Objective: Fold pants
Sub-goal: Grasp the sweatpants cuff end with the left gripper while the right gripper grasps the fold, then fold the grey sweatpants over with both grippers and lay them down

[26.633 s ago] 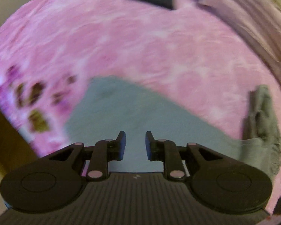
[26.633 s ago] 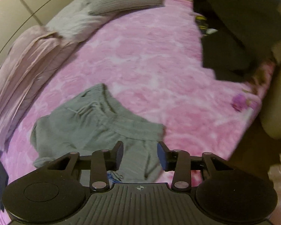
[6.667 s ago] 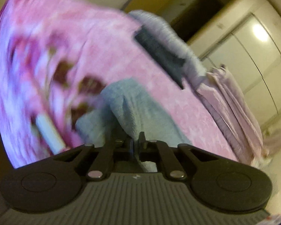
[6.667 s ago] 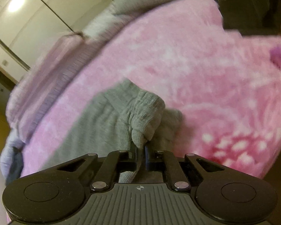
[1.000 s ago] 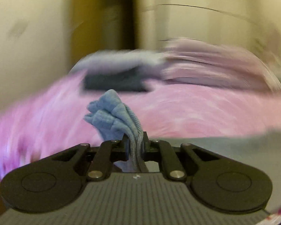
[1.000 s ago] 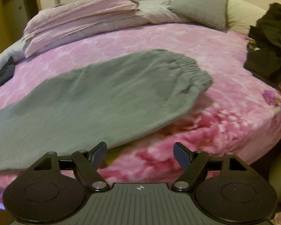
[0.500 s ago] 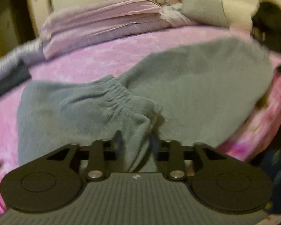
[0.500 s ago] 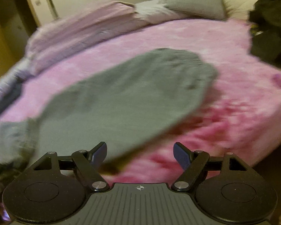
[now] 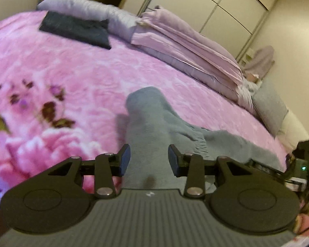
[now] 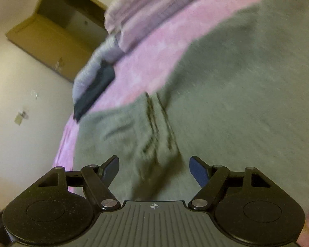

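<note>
Jaws of the left gripper (image 9: 148,158) stand apart, gripping nothing, with the gray pants (image 9: 154,123) lying on the pink bed (image 9: 72,68) under them at lower middle. Right gripper (image 10: 154,169) jaws are wide but closing, empty, above the pants' bunched band.

The left tool (image 9: 148,160), seen from its own wrist camera: a matte black body with a ribbed grey centre plate bearing a small white mark, two round black discs at either side, angular black linkage arms fixed with silver screws, and blue-faced fingers (image 9: 124,159). The right tool (image 10: 154,169) shares the build: ribbed grey plate with a crosshair marking, black discs, silver screws, dark blue fingers (image 10: 198,169).
</note>
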Tool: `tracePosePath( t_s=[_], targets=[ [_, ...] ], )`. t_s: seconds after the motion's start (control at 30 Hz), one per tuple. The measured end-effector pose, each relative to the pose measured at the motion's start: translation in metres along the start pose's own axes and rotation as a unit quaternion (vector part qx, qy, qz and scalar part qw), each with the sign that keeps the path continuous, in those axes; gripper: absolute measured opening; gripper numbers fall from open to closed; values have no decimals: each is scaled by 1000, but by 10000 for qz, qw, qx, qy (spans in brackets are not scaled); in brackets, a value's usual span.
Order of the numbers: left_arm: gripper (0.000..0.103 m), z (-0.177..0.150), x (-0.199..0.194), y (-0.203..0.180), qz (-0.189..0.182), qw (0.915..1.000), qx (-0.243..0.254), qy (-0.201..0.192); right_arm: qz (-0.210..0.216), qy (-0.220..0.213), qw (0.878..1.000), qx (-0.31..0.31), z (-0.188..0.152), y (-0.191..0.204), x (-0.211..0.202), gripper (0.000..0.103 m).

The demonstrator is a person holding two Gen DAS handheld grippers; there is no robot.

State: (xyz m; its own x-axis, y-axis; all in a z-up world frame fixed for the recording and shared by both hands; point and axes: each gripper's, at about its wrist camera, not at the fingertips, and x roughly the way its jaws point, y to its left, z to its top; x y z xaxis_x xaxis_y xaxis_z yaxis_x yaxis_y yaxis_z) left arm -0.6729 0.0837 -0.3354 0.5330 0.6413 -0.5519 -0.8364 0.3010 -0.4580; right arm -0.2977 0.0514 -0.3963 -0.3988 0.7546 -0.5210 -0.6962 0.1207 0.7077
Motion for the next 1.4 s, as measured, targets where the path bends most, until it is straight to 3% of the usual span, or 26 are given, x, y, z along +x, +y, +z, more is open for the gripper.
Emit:
tracePosePath(
  t_s=[0.07, 0.1, 0.13, 0.2, 0.3, 0.37, 0.43, 0.5, 0.57, 0.63, 0.77, 0.8, 0.9, 0.97, 1.07, 1.13, 1.2, 1.3, 1.37, 1.4],
  targets=[
    [35, 2, -3, 6, -36, 9999, -108, 9, -116, -65, 9999, -41, 2, 7, 12, 33],
    [35, 2, -3, 7, -57, 9999, -127, 7, -245, -76, 9996, -94, 3, 11, 16, 27],
    [35, 3, -4, 6, -75, 9999, -131, -8, -211, -206, 9994, -195, 3, 17, 13, 24],
    [34, 7, 2, 3, -179, 9998, -99, -74, -92, -891, 9924, -846, -2, 38, -13, 23],
    [33, 11, 6, -5, -293, 9995, 34, -87, -282, -1873, 9598, -2070, -15, 73, -64, 23],
    [33, 10, 15, -12, -338, 9992, 188, -24, -761, -2170, 9452, -2319, -26, 72, -86, 23],
    [33, 5, 30, -18, -301, 9990, 272, 165, -1407, -1909, 9545, -1808, -33, 44, -89, 23],
    [33, -1, 46, -22, -343, 9984, 211, 395, -1915, -1154, 9701, -941, -36, 5, -73, 23],
    [33, -7, 56, -28, -309, 9977, 232, 558, -1575, -1255, 9793, -228, -36, -24, -81, 23],
    [33, -10, 57, -33, -281, 9975, 323, 570, -1550, -1283, 9789, -343, -32, -14, -88, 23],
    [33, -11, 50, -34, -295, 9978, 358, 470, -1489, -1804, 9690, -788, -33, 6, -111, 23],
    [33, -12, 50, -34, -276, 9978, 380, 472, -1508, -1739, 9699, -791, -31, 2, -108, 23],
    [33, -15, 53, -37, -172, 9972, 440, 579, -1639, -1237, 9785, -191, -27, -28, -90, 23],
    [33, -17, 52, -40, -80, 9965, 573, 602, -1516, -1425, 9781, -6, -27, -33, -92, 23],
    [33, -18, 50, -39, -45, 9962, 625, 604, -1433, -1762, 9734, -289, -22, -18, -101, 23],
    [33, -18, 52, -37, 7, 9962, 612, 625, -1552, -1696, 9720, -480, -17, -14, -99, 23],
    [32, -18, 54, -36, 72, 9961, 594, 645, -1770, -1726, 9685, -289, -16, -24, -94, 23],
    [32, -19, 52, -37, 49, 9956, 705, 620, -1589, -1949, 9676, -221, -14, -23, -99, 23],
    [32, -19, 55, -37, 89, 9950, 737, 666, -1677, -1580, 9722, -431, -10, -23, -86, 24],
    [32, -19, 57, -37, 97, 9950, 731, 674, -1822, -1184, 9756, -319, -8, -33, -75, 26]
  ],
)
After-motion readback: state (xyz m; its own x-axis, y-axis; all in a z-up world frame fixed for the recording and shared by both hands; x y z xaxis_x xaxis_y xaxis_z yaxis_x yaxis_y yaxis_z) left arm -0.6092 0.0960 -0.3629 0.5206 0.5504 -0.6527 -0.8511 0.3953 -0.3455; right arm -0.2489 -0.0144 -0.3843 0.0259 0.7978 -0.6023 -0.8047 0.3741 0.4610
